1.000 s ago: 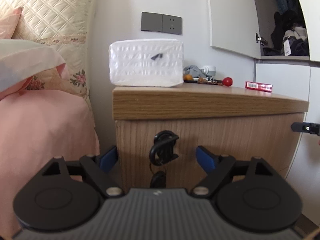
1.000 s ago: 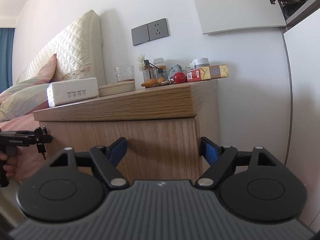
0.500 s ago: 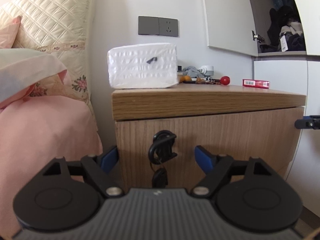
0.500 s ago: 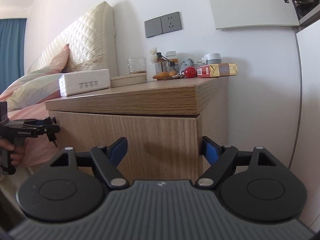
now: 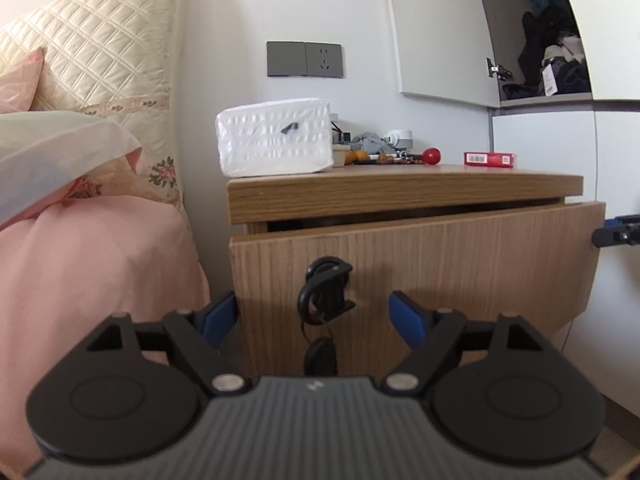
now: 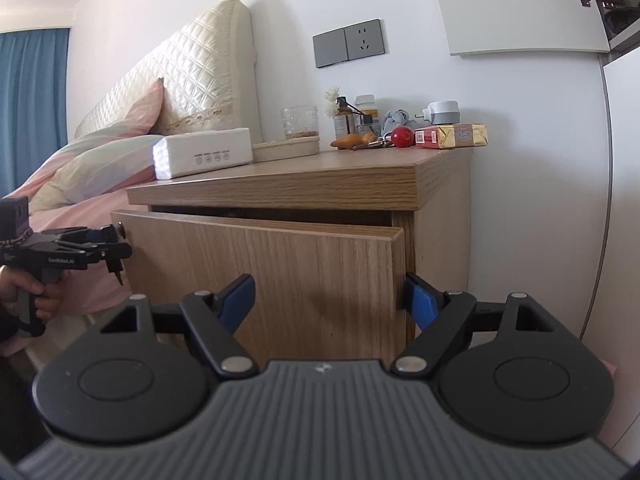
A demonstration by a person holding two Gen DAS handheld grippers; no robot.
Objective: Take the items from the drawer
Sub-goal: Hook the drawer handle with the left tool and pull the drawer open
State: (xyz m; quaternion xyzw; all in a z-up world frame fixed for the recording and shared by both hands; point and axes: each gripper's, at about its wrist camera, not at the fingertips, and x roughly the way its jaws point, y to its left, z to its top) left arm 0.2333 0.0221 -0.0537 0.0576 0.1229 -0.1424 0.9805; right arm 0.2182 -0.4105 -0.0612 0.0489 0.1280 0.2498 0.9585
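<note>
Left wrist view: left gripper (image 5: 316,320) spread wide before the drawer front (image 5: 416,268), fingers flanking its black key loop (image 5: 324,288) without touching, likely for pulling; right gripper (image 6: 330,300), also unclenched, straddles the drawer's right edge, seemingly levering it; drawer ajar under the nightstand top (image 6: 288,188), contents hidden.

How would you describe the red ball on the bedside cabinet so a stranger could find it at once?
Start at the wooden bedside cabinet beside the bed. Along the back of its top, past the white tissue pack, lies a cluster of small items. The red ball is the only round, glossy red thing, directly left of the red and gold box.
</note>
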